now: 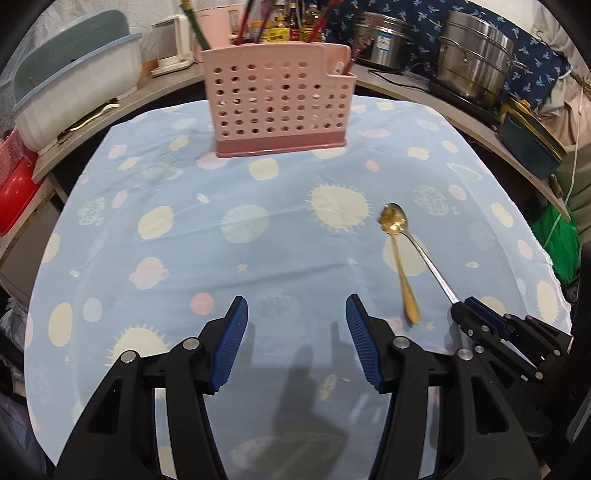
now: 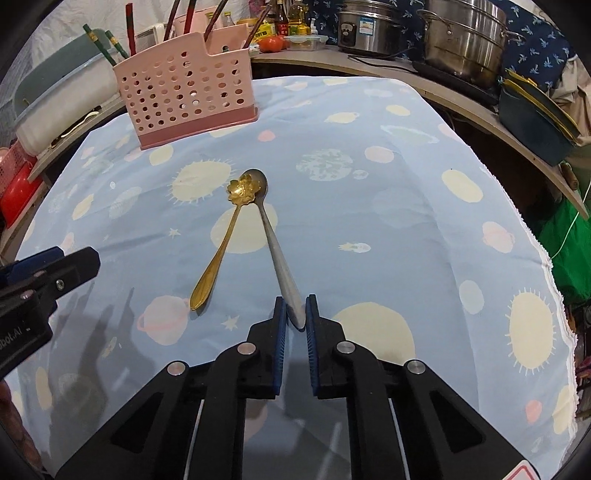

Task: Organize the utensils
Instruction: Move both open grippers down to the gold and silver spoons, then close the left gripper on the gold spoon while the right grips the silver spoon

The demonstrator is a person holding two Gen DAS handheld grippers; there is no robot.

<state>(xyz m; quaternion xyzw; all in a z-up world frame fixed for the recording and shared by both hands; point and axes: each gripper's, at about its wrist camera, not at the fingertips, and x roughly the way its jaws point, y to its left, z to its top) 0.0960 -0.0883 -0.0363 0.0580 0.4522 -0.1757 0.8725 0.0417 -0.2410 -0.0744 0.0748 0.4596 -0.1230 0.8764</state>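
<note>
So far: chopsticks (image 2: 130,31) in pink caddy (image 2: 184,92) | right tool (image 2: 295,312) clamped on silver spoon (image 2: 275,251) handle | left tool (image 1: 295,339) half-open, empty | gold spoon (image 2: 218,254) — still on bench

Both fisheye views close above the blue patterned tablecloth (image 1: 295,229), angled steeply down and forward along own fingers. Shared: pink utensil holder (image 1: 280,99) at upper centre in left view, upper left in right view; two spoons; rear clutter.
</note>
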